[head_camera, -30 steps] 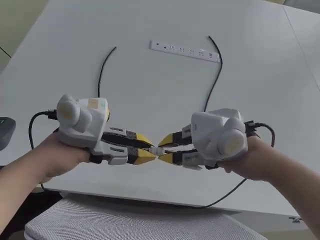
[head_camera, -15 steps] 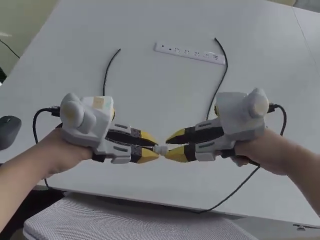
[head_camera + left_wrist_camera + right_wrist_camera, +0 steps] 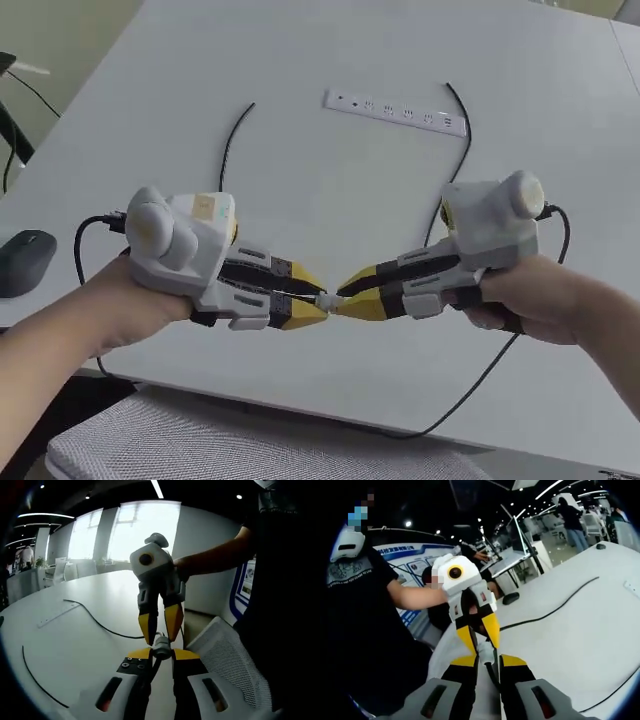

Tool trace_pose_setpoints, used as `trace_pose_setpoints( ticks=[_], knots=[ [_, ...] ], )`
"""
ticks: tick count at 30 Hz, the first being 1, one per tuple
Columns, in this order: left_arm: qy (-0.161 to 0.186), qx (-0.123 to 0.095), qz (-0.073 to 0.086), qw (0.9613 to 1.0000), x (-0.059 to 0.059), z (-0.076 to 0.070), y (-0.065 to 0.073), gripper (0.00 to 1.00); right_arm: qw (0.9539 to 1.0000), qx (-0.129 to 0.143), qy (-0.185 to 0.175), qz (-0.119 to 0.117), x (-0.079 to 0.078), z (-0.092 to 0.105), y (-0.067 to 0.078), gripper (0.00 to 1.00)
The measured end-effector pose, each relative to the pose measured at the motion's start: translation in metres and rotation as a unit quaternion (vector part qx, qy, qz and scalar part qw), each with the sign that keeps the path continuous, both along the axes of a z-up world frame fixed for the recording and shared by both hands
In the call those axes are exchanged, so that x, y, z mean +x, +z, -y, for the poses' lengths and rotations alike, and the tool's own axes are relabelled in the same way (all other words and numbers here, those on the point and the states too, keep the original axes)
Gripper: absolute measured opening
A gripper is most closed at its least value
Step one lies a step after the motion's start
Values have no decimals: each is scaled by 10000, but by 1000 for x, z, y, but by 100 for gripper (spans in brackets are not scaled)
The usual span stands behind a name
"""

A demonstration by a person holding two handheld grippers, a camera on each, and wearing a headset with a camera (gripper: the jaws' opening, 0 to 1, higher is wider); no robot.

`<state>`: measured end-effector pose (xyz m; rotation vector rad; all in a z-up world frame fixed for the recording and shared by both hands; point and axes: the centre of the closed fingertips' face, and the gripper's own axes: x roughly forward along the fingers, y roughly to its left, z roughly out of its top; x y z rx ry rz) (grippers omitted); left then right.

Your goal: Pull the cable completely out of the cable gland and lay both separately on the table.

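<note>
**Tip-to-tip hold at the gland**

Left gripper (image 3: 318,301) is clenched on the white cable gland (image 3: 326,299), lower centre of the head view, over the near edge of the table (image 3: 330,200). Right gripper (image 3: 345,298) meets it tip to tip, in line with the cable (image 3: 155,666); its grip cannot be told. Power strip (image 3: 395,108) lies well beyond.

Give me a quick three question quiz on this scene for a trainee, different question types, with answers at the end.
1. True or false: the cable gland lies flat on the table.
2. Which lies on the table beyond the grippers? A power strip, B keyboard, C mug.
3. Fill in: by the head view's left edge lies a dark ____.
Key: 1 false, it is up in the air between the left gripper and right gripper. 2 A. 3 mouse.
</note>
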<state>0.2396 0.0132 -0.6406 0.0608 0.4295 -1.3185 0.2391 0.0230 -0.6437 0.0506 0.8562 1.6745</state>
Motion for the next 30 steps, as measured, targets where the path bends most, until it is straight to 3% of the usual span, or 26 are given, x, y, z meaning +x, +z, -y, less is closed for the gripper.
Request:
trace_pose_setpoints(
  ticks=[6, 11, 13, 16, 19, 22, 23, 27, 28, 29, 30],
  knots=[
    [27, 41, -25, 10000, 1, 0, -2, 15, 9998, -8, 179, 87, -6, -2, -2, 9],
    [27, 104, -72, 9999, 3, 0, -5, 14, 9968, -108, 273, 747, -2, 0, -5, 7],
    [22, 72, -239, 9997, 3, 1, -7, 14, 9940, -202, 352, 1014, -3, 2, -8, 7],
    [-18, 84, -224, 9997, 2, 2, -10, 14, 9879, -309, 423, 1458, -2, 4, -11, 6],
    [4, 17, -320, 9995, 4, 3, -10, 14, 9819, -339, 418, 1816, 0, 5, -10, 6],
    [46, -105, -500, 9987, 5, 3, -9, 14, 9700, -401, 521, 2340, 2, 6, -11, 6],
    [61, -147, -593, 9981, 4, 3, -9, 14, 9629, -399, 588, 2605, 2, 6, -11, 6],
    [59, -234, -656, 9976, 6, 0, -7, 14, 9418, -501, 605, 3267, 3, 4, -8, 7],
    [68, -272, -676, 9973, 7, -2, -5, 14, 9310, -529, 566, 3568, 4, 3, -7, 7],
    [37, -306, -746, 9967, 6, -2, -4, 14, 9276, -550, 564, 3652, 0, 3, -7, 7],
    [49, -337, -783, 9964, 7, -3, -4, 14, 9116, -609, 574, 4026, 2, 3, -5, 7]
  ],
)
